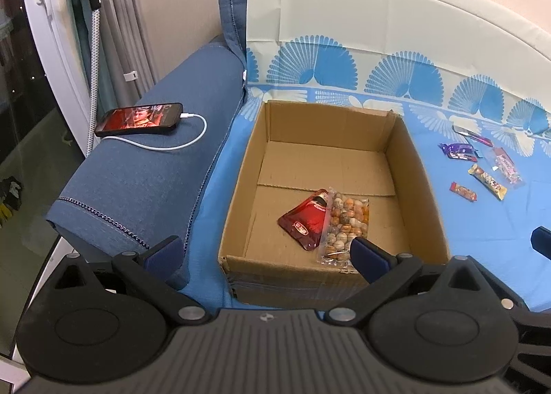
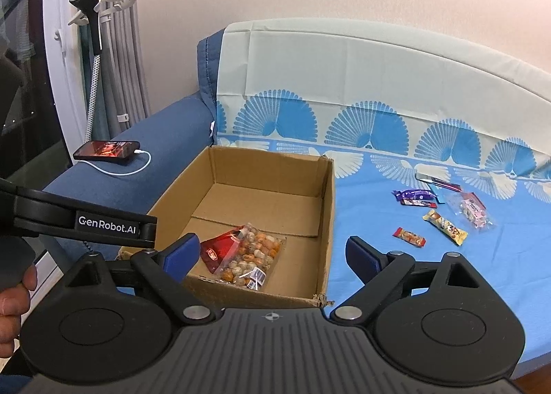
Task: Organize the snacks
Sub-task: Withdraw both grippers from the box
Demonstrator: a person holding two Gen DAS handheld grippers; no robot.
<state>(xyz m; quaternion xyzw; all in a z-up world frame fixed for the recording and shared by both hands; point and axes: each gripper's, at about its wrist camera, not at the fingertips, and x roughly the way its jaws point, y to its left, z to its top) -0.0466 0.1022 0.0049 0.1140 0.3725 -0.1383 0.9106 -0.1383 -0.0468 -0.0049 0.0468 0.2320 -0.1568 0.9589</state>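
An open cardboard box [image 1: 427, 187] [image 2: 329, 208] stands on the blue sheet of a sofa. On its floor lie a red pouch [image 1: 304, 220] [image 2: 220, 247] and a clear bag of speckled candies [image 1: 347, 221] [image 2: 255, 254], overlapping. Several small wrapped snacks [image 1: 482, 170] [image 2: 444, 218] lie scattered on the sheet to the box's right. My left gripper [image 1: 265, 252] hovers over the box's near edge, open, nothing between its fingers. My right gripper [image 2: 272, 256] is open wide above the box's near right corner, also empty. The left gripper's body [image 2: 103, 221] shows at the left of the right wrist view.
A phone [image 1: 139, 118] [image 2: 106, 151] with a lit screen and white cable rests on the blue sofa armrest left of the box. A garment steamer [image 2: 89, 15] and grey curtains stand behind. A person's hand [image 2: 13, 304] is at the left edge.
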